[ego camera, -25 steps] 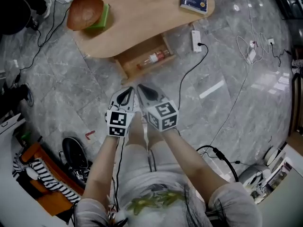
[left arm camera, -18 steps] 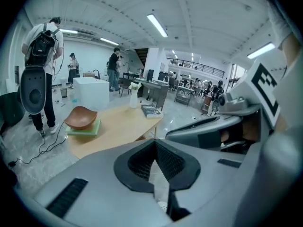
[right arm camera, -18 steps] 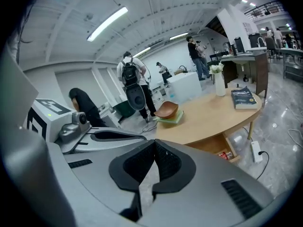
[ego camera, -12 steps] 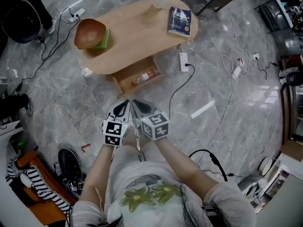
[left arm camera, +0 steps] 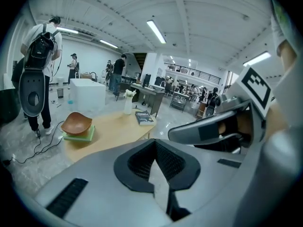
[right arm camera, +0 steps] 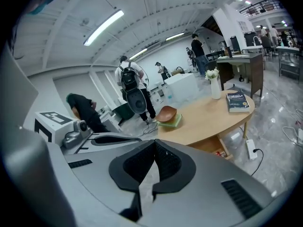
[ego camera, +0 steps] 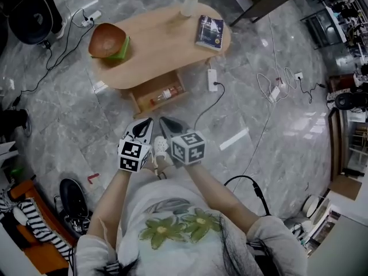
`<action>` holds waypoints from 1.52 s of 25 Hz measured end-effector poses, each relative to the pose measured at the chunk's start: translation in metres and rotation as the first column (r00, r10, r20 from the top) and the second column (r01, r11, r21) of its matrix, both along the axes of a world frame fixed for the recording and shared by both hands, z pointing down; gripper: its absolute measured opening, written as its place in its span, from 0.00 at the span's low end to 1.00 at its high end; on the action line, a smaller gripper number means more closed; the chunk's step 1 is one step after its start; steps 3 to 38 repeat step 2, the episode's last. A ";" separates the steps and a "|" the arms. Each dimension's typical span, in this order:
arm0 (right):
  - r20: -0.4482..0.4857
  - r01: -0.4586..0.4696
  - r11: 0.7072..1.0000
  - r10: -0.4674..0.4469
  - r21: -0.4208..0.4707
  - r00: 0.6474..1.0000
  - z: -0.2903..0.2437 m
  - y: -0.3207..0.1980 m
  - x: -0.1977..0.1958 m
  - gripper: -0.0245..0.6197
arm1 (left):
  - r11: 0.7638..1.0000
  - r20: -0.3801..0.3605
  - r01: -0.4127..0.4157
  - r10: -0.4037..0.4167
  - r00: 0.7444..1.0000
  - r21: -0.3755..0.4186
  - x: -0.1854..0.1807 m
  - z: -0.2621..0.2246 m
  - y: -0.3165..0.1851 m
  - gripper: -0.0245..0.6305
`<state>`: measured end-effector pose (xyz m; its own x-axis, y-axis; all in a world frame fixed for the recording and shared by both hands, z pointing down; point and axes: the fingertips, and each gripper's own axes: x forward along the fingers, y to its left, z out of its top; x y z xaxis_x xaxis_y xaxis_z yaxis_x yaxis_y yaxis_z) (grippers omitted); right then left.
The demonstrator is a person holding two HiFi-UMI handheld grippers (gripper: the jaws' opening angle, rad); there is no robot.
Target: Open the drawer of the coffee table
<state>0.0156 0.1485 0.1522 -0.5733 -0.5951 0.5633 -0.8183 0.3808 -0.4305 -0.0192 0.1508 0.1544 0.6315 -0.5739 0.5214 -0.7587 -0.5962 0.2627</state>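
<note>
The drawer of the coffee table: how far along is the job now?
Done: the drawer stands pulled out from under the coffee table, a bottle lying inside. In hand: nothing; the left gripper and right gripper are shut, empty, away from the table. Left: nothing visible.

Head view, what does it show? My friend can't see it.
A wooden coffee table stands on a grey floor with its drawer pulled open and a bottle lying inside. In front of it a person holds the left gripper and right gripper side by side, jaws shut and empty. A bowl, a book and a vase sit on the table.
</note>
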 end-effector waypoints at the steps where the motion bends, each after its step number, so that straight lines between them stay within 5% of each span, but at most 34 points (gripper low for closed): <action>1: 0.002 -0.009 1.000 0.009 -0.007 1.000 -0.002 0.002 0.002 0.07 | 1.000 -0.002 -0.007 0.007 1.000 -0.007 0.001 -0.001 0.005 0.05; 38: 0.004 -0.017 1.000 0.017 -0.013 1.000 -0.004 0.004 0.004 0.07 | 1.000 -0.003 -0.014 0.014 1.000 -0.013 0.002 -0.002 0.010 0.05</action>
